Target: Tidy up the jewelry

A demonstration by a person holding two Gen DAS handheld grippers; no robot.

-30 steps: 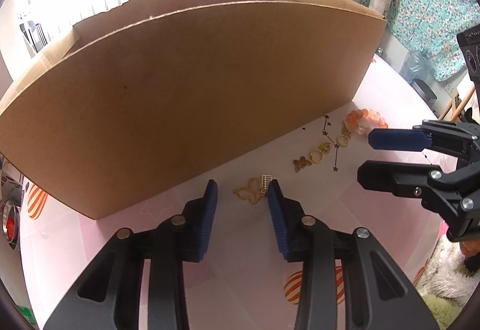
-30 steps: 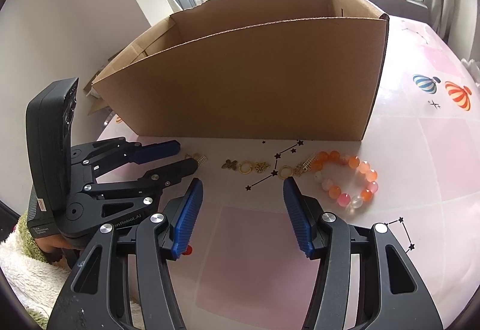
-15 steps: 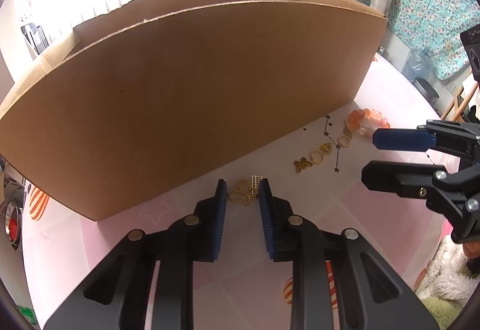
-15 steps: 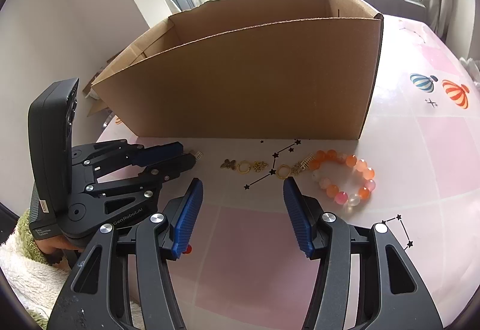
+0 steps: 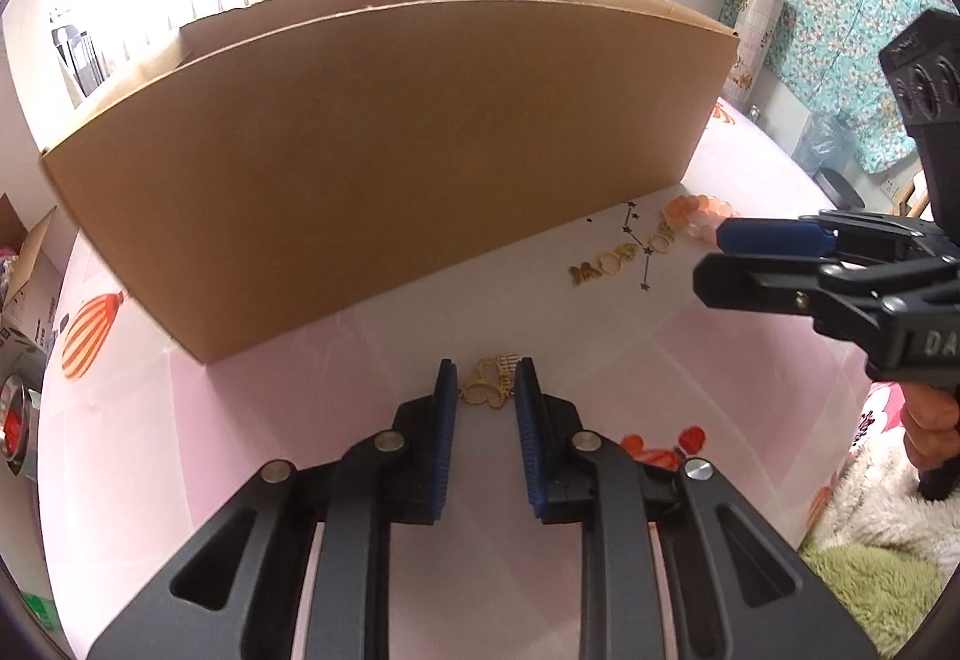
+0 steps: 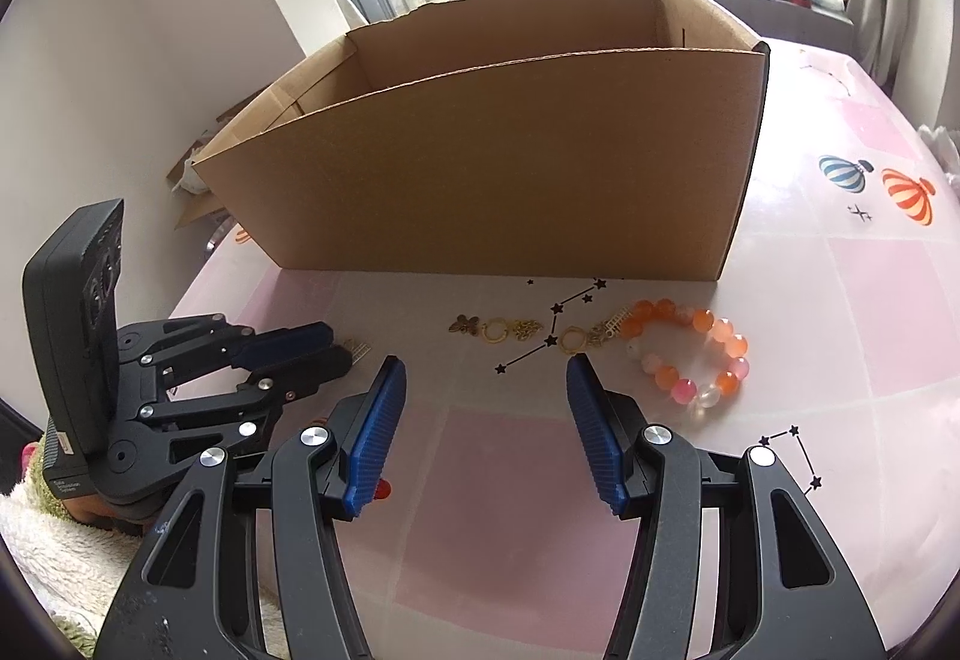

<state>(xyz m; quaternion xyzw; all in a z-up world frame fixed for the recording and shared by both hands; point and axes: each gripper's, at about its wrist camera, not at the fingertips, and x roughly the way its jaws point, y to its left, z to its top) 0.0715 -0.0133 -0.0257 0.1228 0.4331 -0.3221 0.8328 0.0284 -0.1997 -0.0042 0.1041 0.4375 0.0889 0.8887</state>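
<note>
Landmark: the cardboard box (image 5: 384, 162) stands open-topped on the pink table (image 5: 252, 450); every place below is given from it.

Left gripper: the left gripper (image 5: 485, 381) sits in front of the box's near wall, toward the box's left end as its own camera sees it. Its blue pads (image 5: 445, 408) have drawn much closer together than a second ago and now flank the gold butterfly charm (image 5: 489, 390), each pad at or touching an edge of it (whether they truly press it I cannot tell). The gap has barely narrowed in the last instant.

Gold butterfly charm: on the table between those pads, a little out from the box's wall. It has come out from the wall since the frame a second ago, along with the gripper.

Right gripper: the right gripper (image 6: 485, 369) hangs released, jaws wide and nothing between them, in front of the box's near wall; spread and place match the earlier frames.

Loose charms: a row of small gold charms and rings (image 6: 498, 329) lies just in front of the box's near wall, unmoved.

Bead bracelet: the orange and pink bead bracelet (image 6: 702, 354) lies near the box's right front corner, beside the last charm (also unmoved).
</note>
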